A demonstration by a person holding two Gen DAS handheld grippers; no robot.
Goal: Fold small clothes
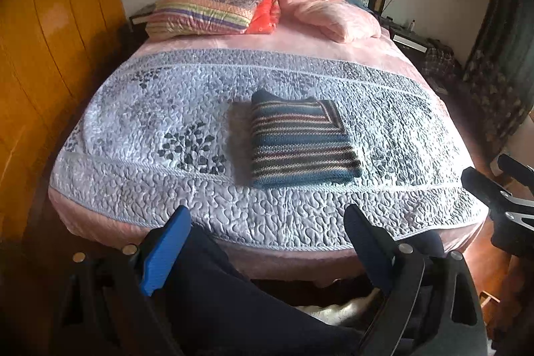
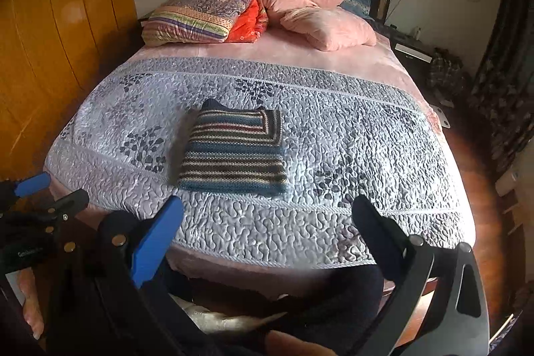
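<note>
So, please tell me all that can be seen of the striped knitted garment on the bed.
The striped knitted garment is folded into a neat, thick rectangle. Its horizontal stripes are blue, dark, cream and reddish; a dark collar edge shows at the far end. It lies flat on the grey quilted bedspread, near the middle. Only the bedspread touches it; both grippers are open and well clear of it.

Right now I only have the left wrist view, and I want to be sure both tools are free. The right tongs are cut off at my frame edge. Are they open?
Observer: Yes. The right wrist view shows the right tongs wide open, with nothing between them.
Operator: Are they over the sweater?
Observer: No. The folded striped sweater lies on the quilt beyond their tips, untouched.
</note>
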